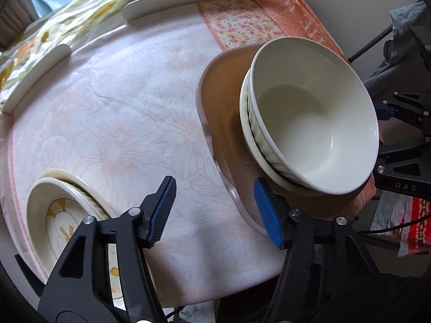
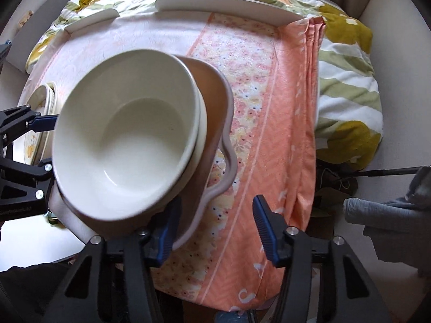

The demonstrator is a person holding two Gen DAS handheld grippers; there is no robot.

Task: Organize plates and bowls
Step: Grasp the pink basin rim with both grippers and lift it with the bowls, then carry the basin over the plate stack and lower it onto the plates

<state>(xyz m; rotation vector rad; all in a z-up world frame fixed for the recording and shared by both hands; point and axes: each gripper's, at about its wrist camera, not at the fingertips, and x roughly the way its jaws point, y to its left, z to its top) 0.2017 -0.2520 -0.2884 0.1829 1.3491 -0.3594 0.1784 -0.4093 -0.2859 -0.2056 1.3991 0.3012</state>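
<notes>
A pinkish-brown plate point(image 1: 223, 107) with a wavy rim lies on the clothed table and carries a nested stack of cream bowls point(image 1: 309, 123). My left gripper point(image 1: 215, 212) is open. Its right finger is over the plate's near rim and its left finger is over the white cloth, so nothing is pressed. In the right wrist view the same plate point(image 2: 212, 102) and bowls point(image 2: 129, 134) fill the left half. My right gripper point(image 2: 215, 228) is open. The plate's rim sits just inside its left finger, whose tip is hidden behind the bowls, and its right finger is over the orange cloth.
A second stack of flower-painted bowls point(image 1: 62, 215) sits near the table's left edge and also appears small as flower-painted bowls point(image 2: 40, 115). White raised rails point(image 1: 188, 0) border the far side. Orange floral cloth point(image 2: 282, 134) drapes over the right edge. Floral bedding point(image 2: 350, 94) lies beyond.
</notes>
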